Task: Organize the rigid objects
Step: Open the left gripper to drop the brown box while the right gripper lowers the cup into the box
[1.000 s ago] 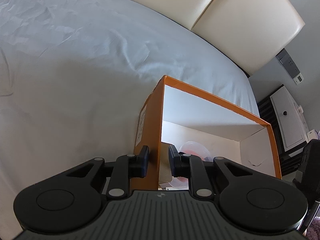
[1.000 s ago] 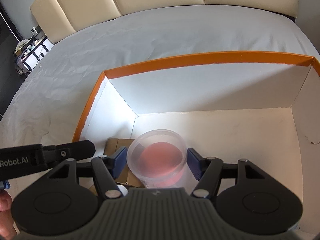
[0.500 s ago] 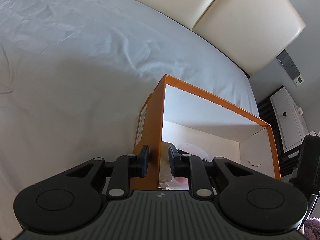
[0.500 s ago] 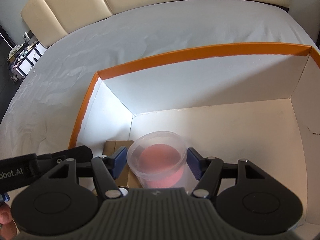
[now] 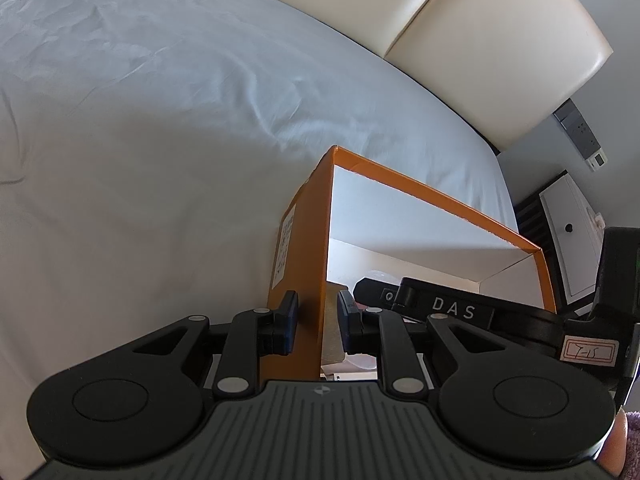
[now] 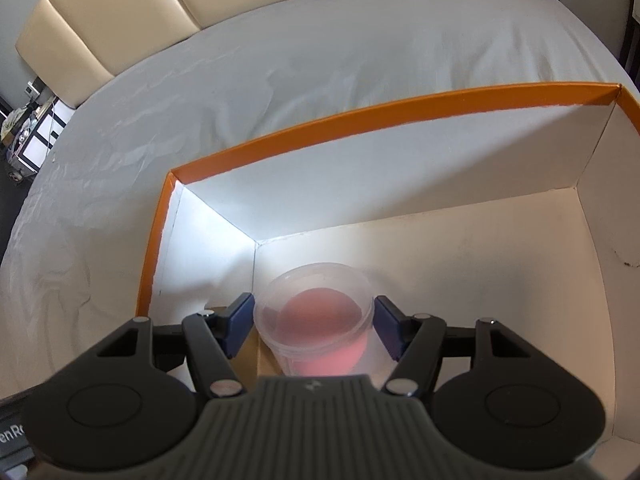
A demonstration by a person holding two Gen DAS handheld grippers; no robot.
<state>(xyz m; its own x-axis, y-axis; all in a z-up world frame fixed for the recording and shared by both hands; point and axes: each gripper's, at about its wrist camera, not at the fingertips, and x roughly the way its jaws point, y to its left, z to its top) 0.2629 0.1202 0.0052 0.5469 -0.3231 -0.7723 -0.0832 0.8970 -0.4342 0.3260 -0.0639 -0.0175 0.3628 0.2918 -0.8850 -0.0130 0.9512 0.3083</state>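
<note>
An orange cardboard box (image 5: 432, 196) with a white inside stands on the bed. My left gripper (image 5: 314, 326) is shut on the box's near side wall (image 5: 304, 280), one finger outside and one inside. My right gripper (image 6: 314, 326) is shut on a clear plastic tub (image 6: 316, 316) with a pink bottom and holds it low inside the box (image 6: 360, 120), near its left inner corner. The right gripper's body (image 5: 480, 316) shows over the box in the left wrist view. A brown cardboard piece (image 6: 266, 356) lies on the box floor under the tub.
The grey bedsheet (image 5: 140, 140) spreads left and beyond the box. A cream padded headboard (image 5: 480, 28) stands behind. A white bedside cabinet (image 5: 572, 240) is past the bed's right edge. The right part of the box floor (image 6: 500, 280) is bare.
My right gripper has moved with the tub to the left and deeper, towards the box's left inner corner, and now shows in the left wrist view. The left gripper stays clamped on the wall.
</note>
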